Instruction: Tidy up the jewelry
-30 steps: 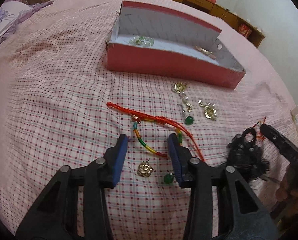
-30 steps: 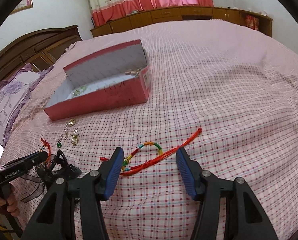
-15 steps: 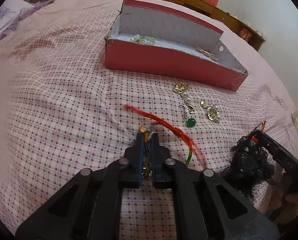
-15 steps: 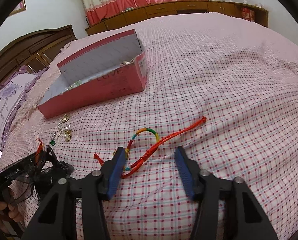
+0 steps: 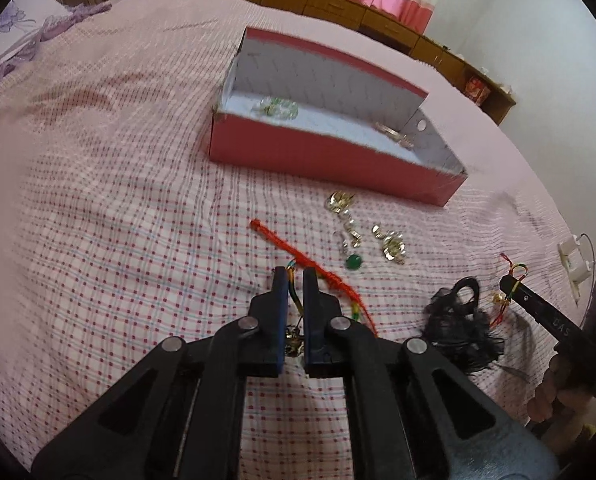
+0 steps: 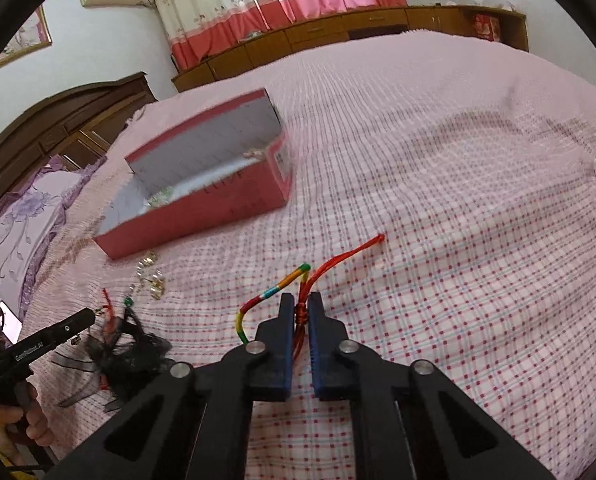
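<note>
Fingers (image 5: 278,292) of the left gripper (image 5: 294,278) are pinched nearly together on the multicoloured strand of a bracelet (image 5: 298,254). Its red cord runs from the tips out across the bedspread (image 5: 118,220), toward the box (image 5: 317,156). A small metal charm hangs low between the jaws. Fingers (image 6: 286,316) of the right gripper (image 6: 301,300) are likewise closed to a narrow gap, clamping the red knot of a second bracelet (image 6: 337,260). That bracelet's rainbow loop arches up to the left of the tips, and its red tail lies on the cloth to the right.

The box, red outside and pale inside, stands open beyond both bracelets. It holds a clear green piece (image 5: 276,107) at its left end and a gold piece (image 5: 391,133) at its right. Between box and left gripper lie gold trinkets (image 5: 391,244) and a green bead (image 5: 353,263), near one another. A black lace bundle (image 5: 461,324) lies right of the left gripper.
</note>
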`<state>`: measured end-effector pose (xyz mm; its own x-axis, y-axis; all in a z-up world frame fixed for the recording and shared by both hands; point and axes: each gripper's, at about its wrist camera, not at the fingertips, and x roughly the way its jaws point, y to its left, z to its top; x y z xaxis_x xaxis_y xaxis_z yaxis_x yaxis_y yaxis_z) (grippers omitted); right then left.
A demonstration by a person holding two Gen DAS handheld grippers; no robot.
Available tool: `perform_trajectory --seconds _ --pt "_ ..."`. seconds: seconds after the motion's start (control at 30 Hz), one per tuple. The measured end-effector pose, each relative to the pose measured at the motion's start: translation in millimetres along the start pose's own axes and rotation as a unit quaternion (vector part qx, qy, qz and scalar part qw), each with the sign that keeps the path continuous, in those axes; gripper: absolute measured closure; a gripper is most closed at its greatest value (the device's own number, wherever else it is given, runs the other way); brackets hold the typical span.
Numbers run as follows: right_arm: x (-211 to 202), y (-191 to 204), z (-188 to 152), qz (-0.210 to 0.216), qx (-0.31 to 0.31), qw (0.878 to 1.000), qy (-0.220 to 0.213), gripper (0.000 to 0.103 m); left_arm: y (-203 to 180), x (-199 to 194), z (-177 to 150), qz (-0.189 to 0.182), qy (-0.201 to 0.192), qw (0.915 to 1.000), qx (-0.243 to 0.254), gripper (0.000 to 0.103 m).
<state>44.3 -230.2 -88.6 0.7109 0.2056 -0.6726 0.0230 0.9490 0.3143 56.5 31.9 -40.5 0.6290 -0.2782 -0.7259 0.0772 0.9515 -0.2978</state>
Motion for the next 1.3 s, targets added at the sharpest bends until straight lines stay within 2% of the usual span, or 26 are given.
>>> perform_trajectory --seconds 0.3,0.5,0.57,0.63,0.8,1.0,1.03,1.07,1.3 --pt "-25.3 13.8 11.6 0.019 -0.023 0.999 -0.035 0.097 -9.2 -21.3 6.5 -0.008 -0.024 0.9995 0.018 0.103" --pt "-33.4 20.4 14.2 0.028 -0.029 0.998 -0.045 0.097 -10.2 -7.6 4.0 0.018 0.008 0.9991 0.038 0.103" --pt "-35.2 21.6 14.7 0.028 -0.032 0.998 -0.048 0.097 -10.1 -1.0 1.5 0.023 0.023 0.9987 0.039 0.101" --pt "-37.0 21.8 15.3 0.028 -0.033 0.998 -0.050 0.097 -9.5 5.1 -1.3 0.026 0.033 0.9984 0.038 0.094" --pt "-38.2 21.5 16.2 0.032 -0.032 0.998 -0.053 0.097 -7.5 22.1 -6.9 0.035 0.058 0.9972 0.032 0.090" --pt "-35.8 19.6 17.1 0.040 -0.030 0.997 -0.051 0.097 -9.6 35.5 -5.1 0.040 0.049 0.9972 0.040 0.092" --pt "-35.8 19.8 17.3 0.040 -0.030 0.997 -0.052 0.097 -9.5 37.3 -4.5 0.041 0.044 0.9974 0.039 0.100" --pt "-35.9 20.0 17.4 0.042 -0.029 0.997 -0.053 0.097 -9.9 39.1 -3.6 0.045 0.041 0.9973 0.041 0.103" --pt "-38.4 23.8 21.0 0.048 -0.032 0.996 -0.060 0.097 -8.9 27.9 1.6 0.027 0.014 0.9991 0.028 0.103"
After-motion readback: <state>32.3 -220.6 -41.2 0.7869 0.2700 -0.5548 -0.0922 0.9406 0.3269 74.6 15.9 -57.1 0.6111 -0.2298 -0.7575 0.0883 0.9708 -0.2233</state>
